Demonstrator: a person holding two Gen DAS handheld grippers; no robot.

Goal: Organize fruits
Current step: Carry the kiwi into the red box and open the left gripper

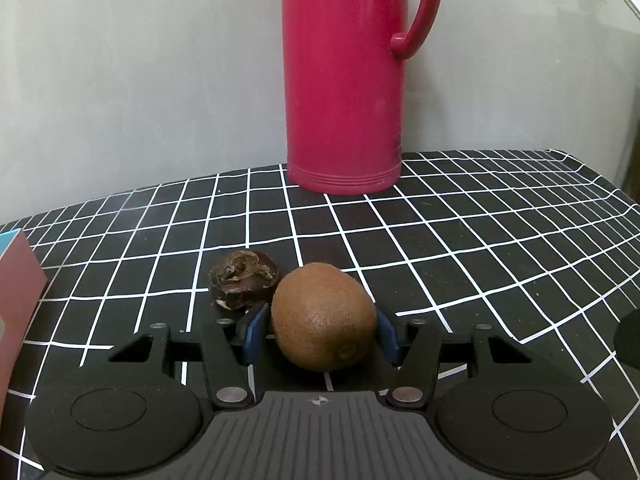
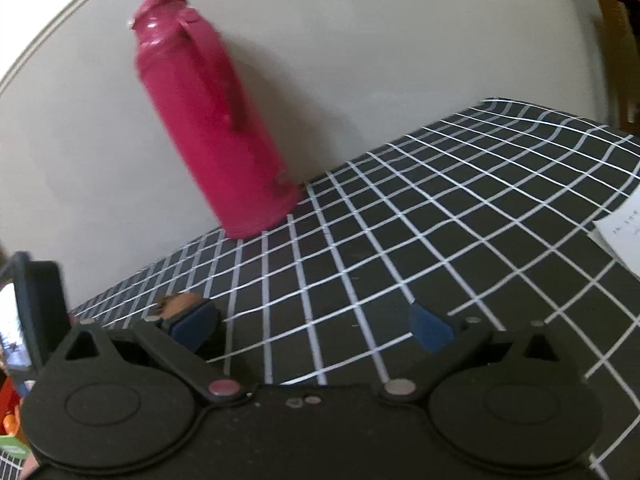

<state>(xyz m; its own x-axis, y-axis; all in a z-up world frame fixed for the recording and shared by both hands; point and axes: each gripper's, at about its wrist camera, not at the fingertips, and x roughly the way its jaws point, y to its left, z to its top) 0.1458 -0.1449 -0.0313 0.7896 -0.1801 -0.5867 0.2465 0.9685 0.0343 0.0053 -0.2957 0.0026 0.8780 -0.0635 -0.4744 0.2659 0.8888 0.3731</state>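
Left claw point(image 1: 323, 330) clamps a kiwi point(image 1: 323, 317) between its blue pads point(image 1: 254, 334), low over the checkered surface point(image 1: 460, 240). Dark shrivelled fruit point(image 1: 243, 285) just ahead-left of the claw, touching or nearly touching the kiwi. Red thermos point(image 1: 344, 80) well ahead by the wall. Right claw point(image 2: 312, 326) spread wide, empty. Paper sheet point(image 2: 624, 236) far right, writing unreadable.

The surface point(image 1: 480, 240) in front of me wears a black cloth gridded with white lines. On it I see a red flask point(image 1: 344, 80) standing upright by the wall, a kiwi point(image 1: 324, 316), a dark shrivelled fruit point(image 1: 242, 282) just beside it, and a white paper point(image 2: 624, 232) at its edge.
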